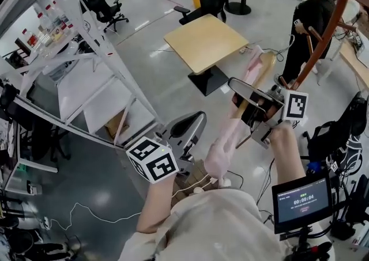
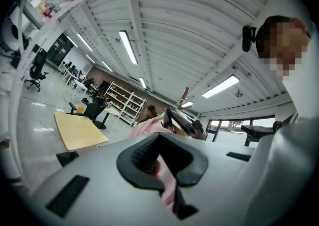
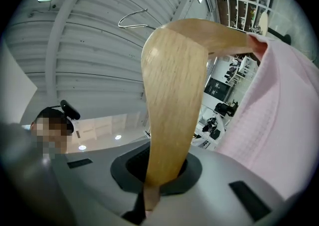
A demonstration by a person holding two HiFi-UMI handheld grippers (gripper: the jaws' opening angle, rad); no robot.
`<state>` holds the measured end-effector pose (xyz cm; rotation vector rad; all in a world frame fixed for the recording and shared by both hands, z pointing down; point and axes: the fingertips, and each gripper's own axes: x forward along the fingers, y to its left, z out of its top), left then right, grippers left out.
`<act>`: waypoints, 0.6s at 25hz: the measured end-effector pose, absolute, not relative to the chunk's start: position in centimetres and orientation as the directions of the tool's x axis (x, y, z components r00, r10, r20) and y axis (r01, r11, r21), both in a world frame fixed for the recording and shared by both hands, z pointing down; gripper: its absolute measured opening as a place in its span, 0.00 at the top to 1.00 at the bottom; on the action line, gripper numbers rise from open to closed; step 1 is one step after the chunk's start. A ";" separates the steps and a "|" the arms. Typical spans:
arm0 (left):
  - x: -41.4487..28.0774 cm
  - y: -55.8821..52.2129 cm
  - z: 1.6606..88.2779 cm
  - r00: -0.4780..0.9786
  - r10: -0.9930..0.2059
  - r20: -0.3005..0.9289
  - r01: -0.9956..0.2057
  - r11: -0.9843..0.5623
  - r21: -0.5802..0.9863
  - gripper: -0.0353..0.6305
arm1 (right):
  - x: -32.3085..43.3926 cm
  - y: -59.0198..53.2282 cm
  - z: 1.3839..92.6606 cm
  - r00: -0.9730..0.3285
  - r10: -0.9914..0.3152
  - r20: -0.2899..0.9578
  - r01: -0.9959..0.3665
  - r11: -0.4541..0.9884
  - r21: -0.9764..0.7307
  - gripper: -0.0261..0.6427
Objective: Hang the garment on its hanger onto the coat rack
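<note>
Head view, stock as found. Table [image 1: 204, 41]: square, flat top of pale blond wood on a dark pedestal base, taken as the reference point. Hanger [image 3: 174, 95]: broad, smooth, bowed strip of blond wood with visible grain, fitted with a thin bent wire hook [image 3: 132, 19]. It was held off the floor on the near right side of the table, its long axis slanting from the camera side toward the table's near right corner. Garment [image 1: 230, 139]: pale pink, soft, finely textured cloth, draped over the hanger's far arm as a long narrow hanging fold. It lay along the same line, upper end closest to the table and lower end farthest from it. Right gripper [image 3: 158, 177]: grey moulded shell with dark jaw pads, jaws clamped on the lower end of the hanger's wooden arm, on the near right side of the table. Left gripper [image 2: 160, 165]: same make, jaws pinched together on a fold of the pink cloth, on the near side of the table and left of the other gripper. Coat rack [image 1: 330, 26]: curved pole of reddish-brown wood, well right of the table, not touching the hanger. A person in dark clothes [image 1: 305, 29] stood just beside the rack, on its table side.
</note>
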<state>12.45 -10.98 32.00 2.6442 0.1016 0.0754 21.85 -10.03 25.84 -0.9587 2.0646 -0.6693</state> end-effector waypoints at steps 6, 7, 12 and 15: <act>16.5 -10.0 30.8 0.991 0.133 0.016 0.111 -0.878 0.465 0.94 | 26.1 -9.6 24.9 -0.438 -0.806 -0.398 -0.424 0.576 -0.699 0.94; 17.3 -9.8 30.7 0.990 0.141 0.015 0.119 -0.879 0.461 0.94 | 26.9 -9.5 24.7 -0.439 -0.804 -0.400 -0.422 0.578 -0.698 0.94; 21.4 -8.8 29.6 0.981 0.193 0.003 0.170 -0.869 0.464 0.94 | 30.8 -9.3 24.0 -0.428 -0.813 -0.394 -0.425 0.566 -0.706 0.94; 23.6 -8.8 29.0 0.978 0.208 0.005 0.182 -0.869 0.460 0.94 | 33.1 -9.5 24.0 -0.412 -0.823 -0.391 -0.417 0.552 -0.722 0.94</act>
